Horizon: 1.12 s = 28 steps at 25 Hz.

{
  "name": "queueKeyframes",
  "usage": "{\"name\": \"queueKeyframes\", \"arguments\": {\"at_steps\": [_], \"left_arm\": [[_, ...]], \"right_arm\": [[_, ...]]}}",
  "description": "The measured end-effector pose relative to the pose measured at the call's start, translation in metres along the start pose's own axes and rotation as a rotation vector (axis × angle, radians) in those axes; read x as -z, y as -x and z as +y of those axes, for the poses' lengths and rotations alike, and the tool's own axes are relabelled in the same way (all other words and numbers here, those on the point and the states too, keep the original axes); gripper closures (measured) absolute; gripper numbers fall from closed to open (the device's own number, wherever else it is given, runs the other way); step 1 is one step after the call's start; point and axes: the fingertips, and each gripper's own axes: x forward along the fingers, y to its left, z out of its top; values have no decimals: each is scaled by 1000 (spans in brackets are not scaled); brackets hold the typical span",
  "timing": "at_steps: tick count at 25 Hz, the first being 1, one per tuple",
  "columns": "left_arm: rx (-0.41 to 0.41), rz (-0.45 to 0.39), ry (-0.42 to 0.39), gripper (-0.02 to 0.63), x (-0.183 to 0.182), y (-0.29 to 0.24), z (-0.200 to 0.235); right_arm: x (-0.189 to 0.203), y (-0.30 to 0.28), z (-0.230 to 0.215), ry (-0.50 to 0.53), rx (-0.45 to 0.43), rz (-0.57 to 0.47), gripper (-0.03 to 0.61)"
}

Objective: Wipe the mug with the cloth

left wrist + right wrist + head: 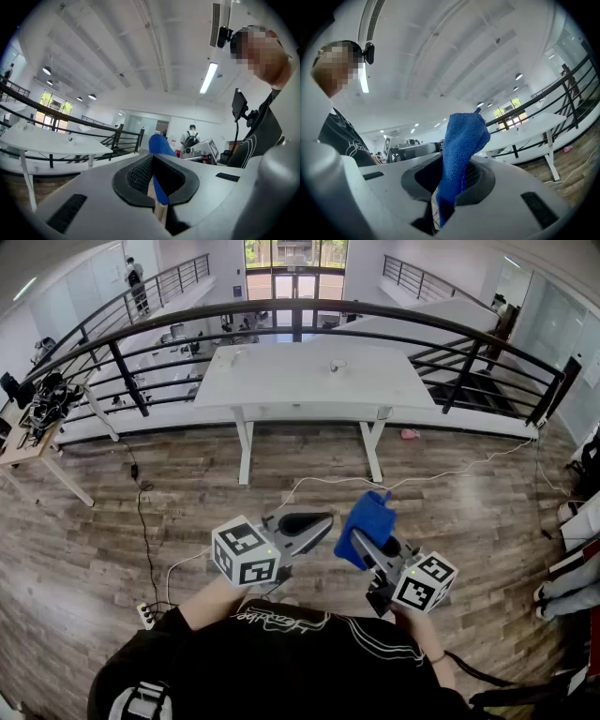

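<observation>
**A:** Where's the mug?

**B:** It's likely the small pale thing on the desk [281, 381], right of the desk's middle [337, 364]. It's too small to be sure. Another small item [234, 354] sits at the desk's left end; I can't tell what it is.

**A:** And the cloth?

**B:** The blue cloth [367, 524] is pinched in the right hand-held gripper [367, 545], well short of the desk on the person's side. Its jaws are clamped on the lower part and the rest stands up in a bunch.

**A:** The left hand-held gripper?

**B:** The left one [319, 521] has its jaws together with nothing between them. It's beside the right one, also far from the desk.

**A:** So how far along is the task?

**B:** I'd say barely started. The cloth is in hand, but the mug isn't held or touched. What's left is to reach the desk, steady or lift the mug with the left gripper, and wipe it.

**A:** Anything in the way?

**B:** Bare wood floor [94, 521] lies in front of the desk. A white cable [441, 472] trails across it near the desk's right leg, and a black one [141, 521] runs to a power strip [147, 615] off to the left. A pink scrap [410, 434] lies by the right leg. A dark railing [309, 310] curves behind the desk, out of the path.
</observation>
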Motion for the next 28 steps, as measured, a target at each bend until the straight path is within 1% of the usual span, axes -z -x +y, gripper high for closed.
{"name": "queueKeyframes", "arguments": {"at_steps": [4,10,15,20,24,28], "left_arm": [[-6,-4,2,606,3,5,-1],[-13,-7,-9,606,2,10,-9],[-15,-15,-25,606,-3,11,-20],[-24,-1,-31,606,-3,16,-24],[-31,12,-45,606,-4,17,-19],[-39,3,-39,606,-3,12,1]], "right_arm": [[6,1,2,-12,2,1,525],[10,1,17,16,-26,24,525],[5,11,22,-14,-53,6,525],[6,13,24,-46,-69,2,525],[5,6,21,-66,-86,1,525],[5,-9,5,-66,-92,2,525]]}}
